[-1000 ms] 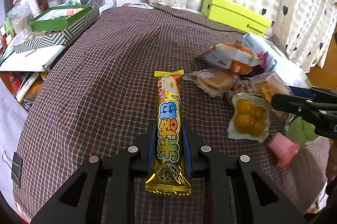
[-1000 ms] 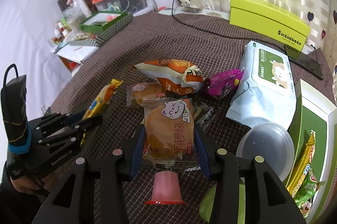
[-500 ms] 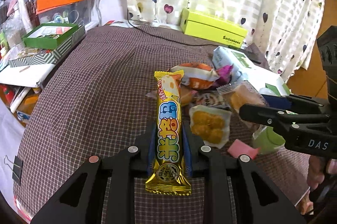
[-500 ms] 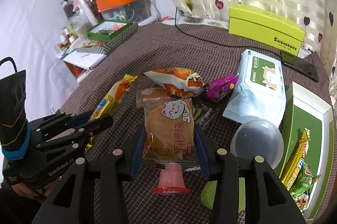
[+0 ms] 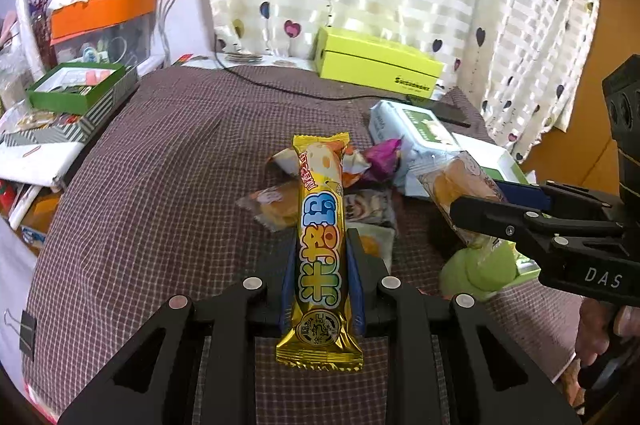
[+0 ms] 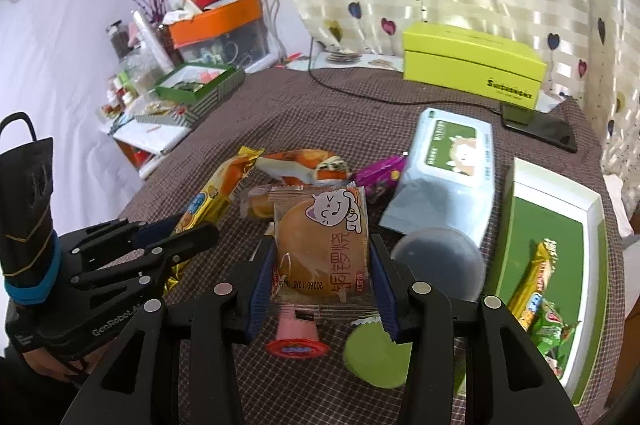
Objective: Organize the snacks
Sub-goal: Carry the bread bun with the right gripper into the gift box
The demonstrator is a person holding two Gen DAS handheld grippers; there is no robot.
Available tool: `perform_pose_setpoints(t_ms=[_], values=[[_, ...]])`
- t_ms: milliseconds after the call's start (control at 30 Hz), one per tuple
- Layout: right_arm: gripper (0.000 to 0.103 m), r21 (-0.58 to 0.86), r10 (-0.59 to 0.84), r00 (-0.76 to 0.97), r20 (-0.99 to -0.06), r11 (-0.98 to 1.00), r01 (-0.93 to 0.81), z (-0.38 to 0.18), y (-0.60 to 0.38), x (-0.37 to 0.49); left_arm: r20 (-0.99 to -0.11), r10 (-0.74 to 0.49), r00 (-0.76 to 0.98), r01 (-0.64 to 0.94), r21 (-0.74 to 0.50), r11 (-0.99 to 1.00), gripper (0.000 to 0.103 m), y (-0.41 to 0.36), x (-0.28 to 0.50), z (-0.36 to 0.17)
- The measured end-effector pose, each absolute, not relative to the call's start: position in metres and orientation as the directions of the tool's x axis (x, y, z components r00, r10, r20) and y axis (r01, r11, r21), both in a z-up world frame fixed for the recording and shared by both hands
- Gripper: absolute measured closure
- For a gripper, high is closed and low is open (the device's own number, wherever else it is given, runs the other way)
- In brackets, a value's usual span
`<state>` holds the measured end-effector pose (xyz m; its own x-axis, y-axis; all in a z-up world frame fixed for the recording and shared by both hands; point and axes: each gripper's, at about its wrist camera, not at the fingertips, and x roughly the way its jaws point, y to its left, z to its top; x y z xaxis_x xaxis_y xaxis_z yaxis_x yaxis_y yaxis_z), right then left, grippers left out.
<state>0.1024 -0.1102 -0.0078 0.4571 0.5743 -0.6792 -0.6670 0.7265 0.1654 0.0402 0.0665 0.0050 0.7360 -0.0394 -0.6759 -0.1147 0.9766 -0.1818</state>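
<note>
Left gripper [image 5: 322, 261]: you've got it clamped on the yellow snack bar [image 5: 320, 225].
Right gripper [image 6: 320, 265]: your fingers pinch the cake packet [image 6: 320, 245].
Green box [image 6: 548, 225]: right of you.

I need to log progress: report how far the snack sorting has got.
Done: two packets lie in the green-lined white box. In hand: left gripper clamps a yellow foil bar, right gripper a clear-wrapped round cake. Left: the orange packet and purple packet on the cloth.

Snack pile [image 6: 304, 169] crowds centre; tablecloth [image 5: 160, 161] leftward seemingly bare.
</note>
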Motion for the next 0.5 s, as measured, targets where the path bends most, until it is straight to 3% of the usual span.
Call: perform_pose_setpoints(t_ms=[500], values=[[0.059, 0.172, 0.534, 0.519, -0.667, 0.789, -0.590, -0.004, -0.153, 0.114, -0.646, -0.114, 0.755, 0.003, -0.171, 0.985, 0.079, 0.025, 0.064, 0.029]])
